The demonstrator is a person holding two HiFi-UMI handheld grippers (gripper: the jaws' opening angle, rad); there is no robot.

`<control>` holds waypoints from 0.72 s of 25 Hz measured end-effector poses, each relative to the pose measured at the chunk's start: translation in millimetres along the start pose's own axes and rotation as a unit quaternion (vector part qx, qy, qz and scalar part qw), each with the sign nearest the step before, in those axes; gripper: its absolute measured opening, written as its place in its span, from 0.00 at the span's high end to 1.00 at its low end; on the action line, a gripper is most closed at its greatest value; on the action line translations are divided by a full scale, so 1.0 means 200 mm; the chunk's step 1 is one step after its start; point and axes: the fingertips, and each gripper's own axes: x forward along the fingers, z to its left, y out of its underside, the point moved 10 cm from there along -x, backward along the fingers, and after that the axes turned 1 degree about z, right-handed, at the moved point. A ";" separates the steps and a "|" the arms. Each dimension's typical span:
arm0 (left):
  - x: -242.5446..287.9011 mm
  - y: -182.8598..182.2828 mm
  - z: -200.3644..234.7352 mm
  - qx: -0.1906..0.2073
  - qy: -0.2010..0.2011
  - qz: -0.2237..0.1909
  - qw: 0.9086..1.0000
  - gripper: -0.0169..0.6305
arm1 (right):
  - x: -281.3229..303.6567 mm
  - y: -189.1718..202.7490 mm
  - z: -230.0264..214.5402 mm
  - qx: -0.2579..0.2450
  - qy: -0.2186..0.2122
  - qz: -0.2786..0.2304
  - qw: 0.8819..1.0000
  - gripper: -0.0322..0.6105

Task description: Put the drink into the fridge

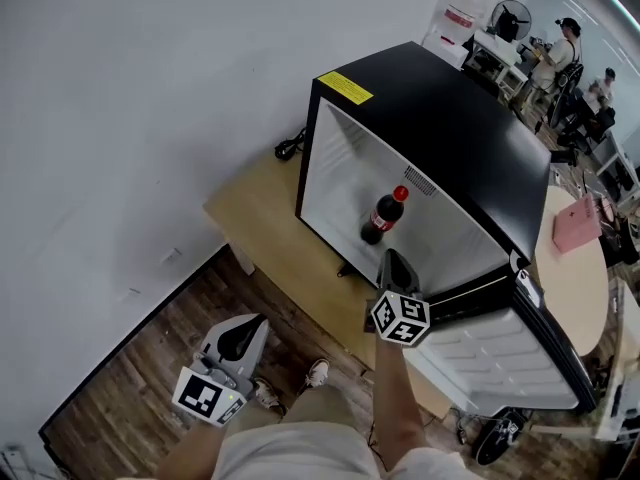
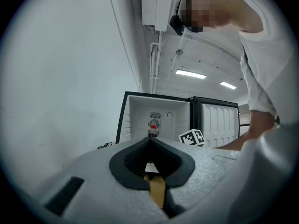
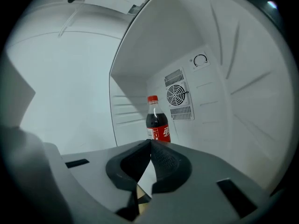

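**Bottle is in: back out clean, then close up**

The dark cola bottle with a red cap and red label (image 1: 384, 215) stands upright on the floor of the black mini fridge with a white interior (image 1: 440, 118). It is about mid-compartment, in front of the round fan grille (image 3: 176, 95) on the back wall. In the right gripper view it sits at 12 o'clock, just beyond my jaw tips and not touching them. It looks full nearly to the neck, glossy and slim, so I judge it easy to topple.

My right hand-held gripper (image 1: 392, 260) is clenched on nothing and hovers at the mouth of the fridge. My left hand-held gripper (image 1: 240, 340) hangs low at 8 o'clock in the head view, out over the wood floor, and its jaws also meet on nothing.

As I read it, the placing is done. To finish well, I should draw the right one straight back toward 6 o'clock, clear of the bottle. The white-lined fridge door (image 1: 500, 358) stands open at 4 o'clock. I should push it by its outer edge, slowly, so the fridge does not jolt on the light wooden desk (image 1: 262, 213).
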 end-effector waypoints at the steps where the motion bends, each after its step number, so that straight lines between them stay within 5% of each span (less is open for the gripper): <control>1: -0.02 -0.02 0.00 0.005 0.000 -0.004 1.000 0.95 | -0.03 -0.01 0.01 0.001 -0.003 0.004 1.000 0.95; 8: -0.14 -0.16 0.06 0.025 -0.019 -0.028 0.999 0.95 | -0.16 -0.17 0.13 -0.033 -0.056 0.005 0.998 0.95; 18: -0.18 -0.34 0.15 0.048 -0.066 -0.070 0.994 0.95 | -0.36 -0.53 0.31 -0.066 -0.144 -0.065 0.985 0.95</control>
